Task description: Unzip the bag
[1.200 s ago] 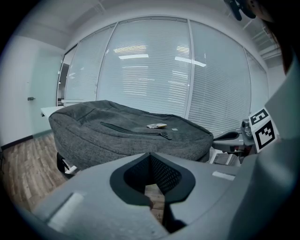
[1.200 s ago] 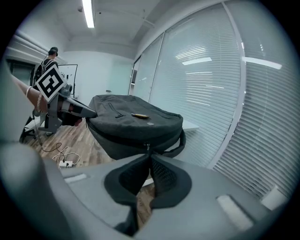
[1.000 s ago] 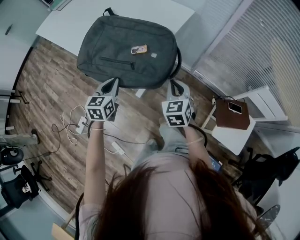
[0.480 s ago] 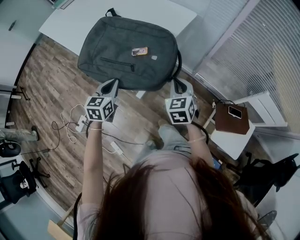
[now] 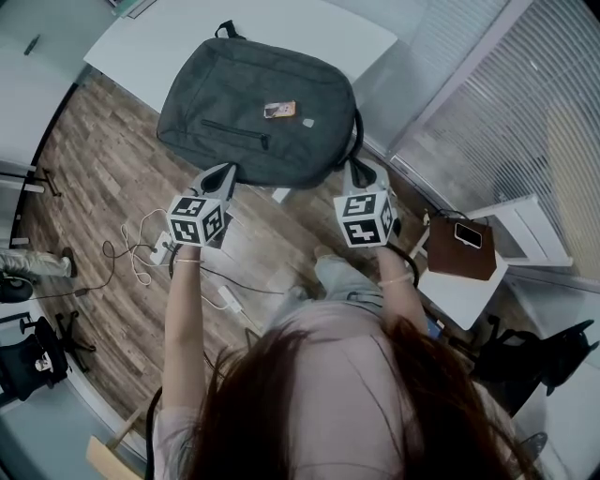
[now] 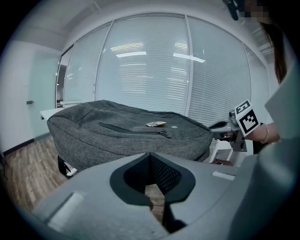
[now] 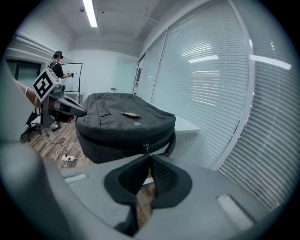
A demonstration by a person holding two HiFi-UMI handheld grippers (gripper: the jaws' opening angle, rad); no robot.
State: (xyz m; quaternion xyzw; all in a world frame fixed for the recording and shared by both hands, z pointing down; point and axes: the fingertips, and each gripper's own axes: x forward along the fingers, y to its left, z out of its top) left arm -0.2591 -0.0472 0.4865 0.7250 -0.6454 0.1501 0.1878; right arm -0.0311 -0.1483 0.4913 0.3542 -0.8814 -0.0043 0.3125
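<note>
A grey backpack [image 5: 258, 112] lies flat on a white table [image 5: 309, 28], its front pocket zipper [image 5: 234, 131] closed. My left gripper [image 5: 222, 175] is at the bag's near edge, left of centre, with its jaws shut and nothing between them. In the left gripper view the backpack [image 6: 126, 136] fills the middle, just beyond my left gripper [image 6: 150, 154]. My right gripper [image 5: 355, 172] is at the near right corner, by the strap, also shut on nothing. In the right gripper view the main zipper's pull [image 7: 146, 148] hangs just past my right gripper [image 7: 149, 157].
A brown box [image 5: 459, 248] with a phone on it sits on a white stool at the right. Cables and a power strip [image 5: 141, 253] lie on the wooden floor below the left gripper. Window blinds run along the right. A person [image 7: 58, 70] stands far back.
The right gripper has drifted slightly up and right towards the bag's corner. The left gripper has hardly moved. Both jaws stay shut.
</note>
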